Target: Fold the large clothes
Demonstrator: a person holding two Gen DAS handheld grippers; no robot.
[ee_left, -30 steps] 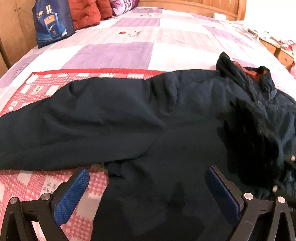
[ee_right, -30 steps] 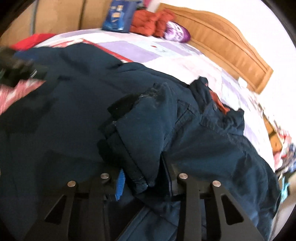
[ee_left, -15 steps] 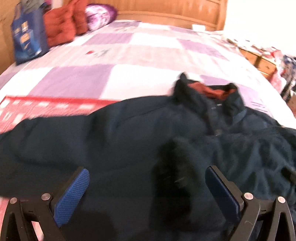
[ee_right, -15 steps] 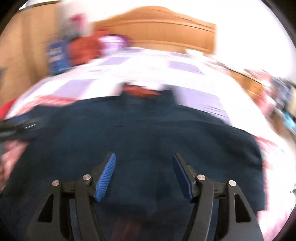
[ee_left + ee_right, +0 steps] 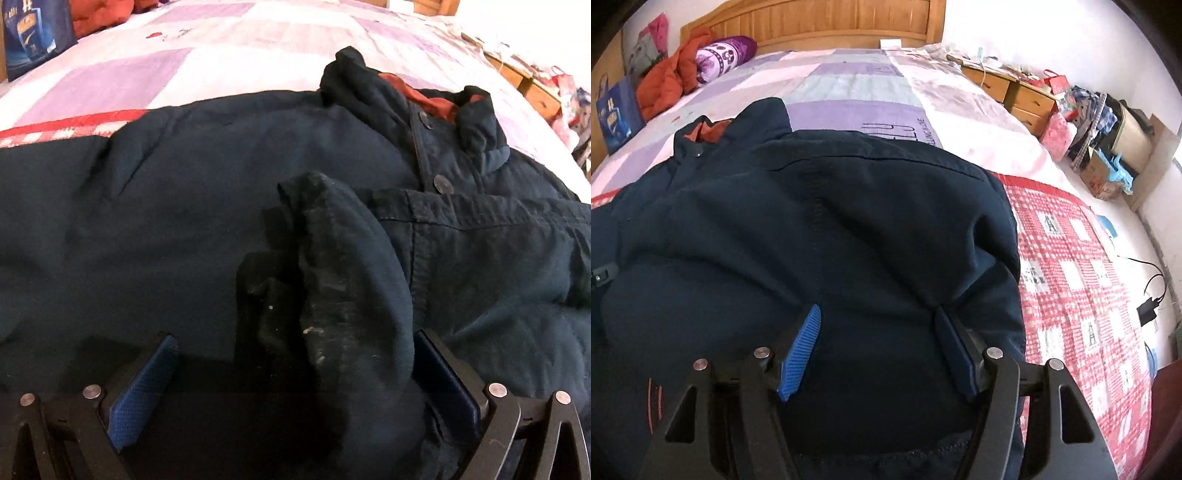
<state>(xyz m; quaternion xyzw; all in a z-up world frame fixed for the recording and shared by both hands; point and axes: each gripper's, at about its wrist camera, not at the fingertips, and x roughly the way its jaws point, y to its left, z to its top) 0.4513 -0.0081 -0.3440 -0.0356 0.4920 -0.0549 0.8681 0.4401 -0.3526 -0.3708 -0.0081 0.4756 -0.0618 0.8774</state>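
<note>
- Two grippers are being held over a dark navy jacket (image 5: pixel 207 206) that is being spread across the bed (image 5: pixel 857 85), its collar (image 5: pixel 417 96) pointing toward the wooden headboard (image 5: pixel 820 22).
- Most of the jacket is lying on a red-and-white checked blanket (image 5: pixel 1078 258) that is covering the near part of the bed, while the collar end is reaching onto the purple-and-white patchwork sheet (image 5: pixel 122 77).
- One sleeve is being shown folded in over the jacket's front, its scuffed cuff (image 5: pixel 332 266) lying near the middle of the chest, just below the buttoned placket.
- The left gripper (image 5: pixel 295 365) is being held low over that cuff with its jaws wide apart; the cuff is lying between the blue pads (image 5: pixel 142 387), and no squeeze on the cloth is being shown.
- The right gripper (image 5: pixel 879 347) is being held above the jacket's side nearest the blanket's bare right part; its jaws have just been opening and are standing apart, with only flat jacket cloth seen between them and nothing gripped.
- Along the bed's far left corner, an orange-red quilted garment (image 5: pixel 668 85), a purple patterned pillow (image 5: pixel 724 55) and a blue bag (image 5: pixel 617 110) are being kept.
- Wooden drawers (image 5: pixel 1015 96) piled with clutter are being seen beyond the bed's right edge.
</note>
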